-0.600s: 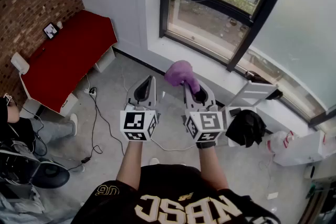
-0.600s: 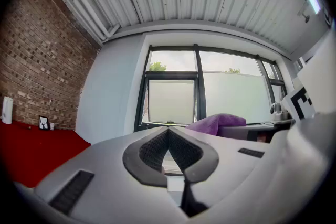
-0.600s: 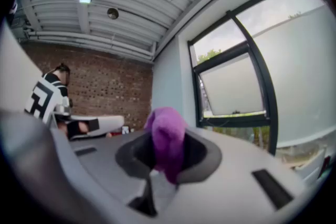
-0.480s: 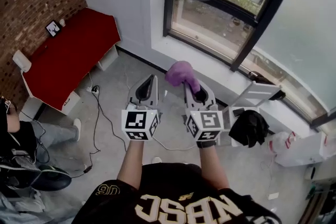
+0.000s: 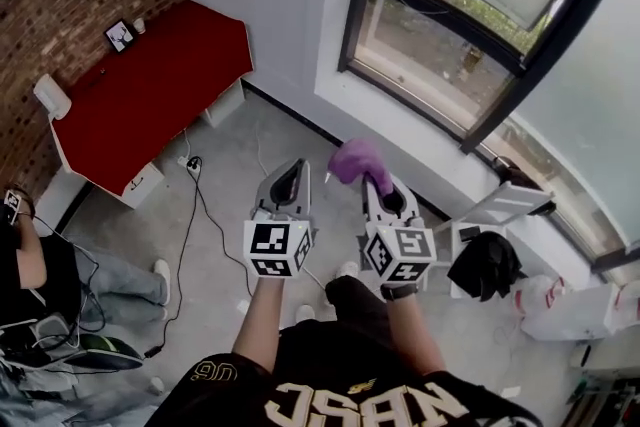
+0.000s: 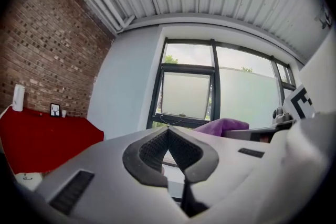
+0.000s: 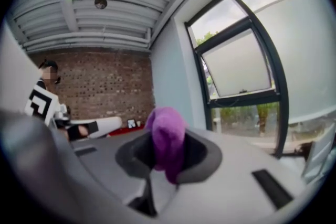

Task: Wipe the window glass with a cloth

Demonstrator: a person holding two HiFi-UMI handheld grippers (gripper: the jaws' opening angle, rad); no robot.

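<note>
Head view showed the right hand-held gripper (image 5: 383,198) clamped on a purple cloth (image 5: 355,160), held low, apart from the window glass (image 5: 425,55); the left hand-held gripper (image 5: 288,180) beside it was closed and empty.

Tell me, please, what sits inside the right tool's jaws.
A purple cloth is clamped in the right tool; its bunched end sticks out, the pinched part is covered.

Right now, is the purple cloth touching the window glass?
Apart. Head view: the purple cloth, clamped in the right gripper, hangs over floor, short of the window glass.
</note>
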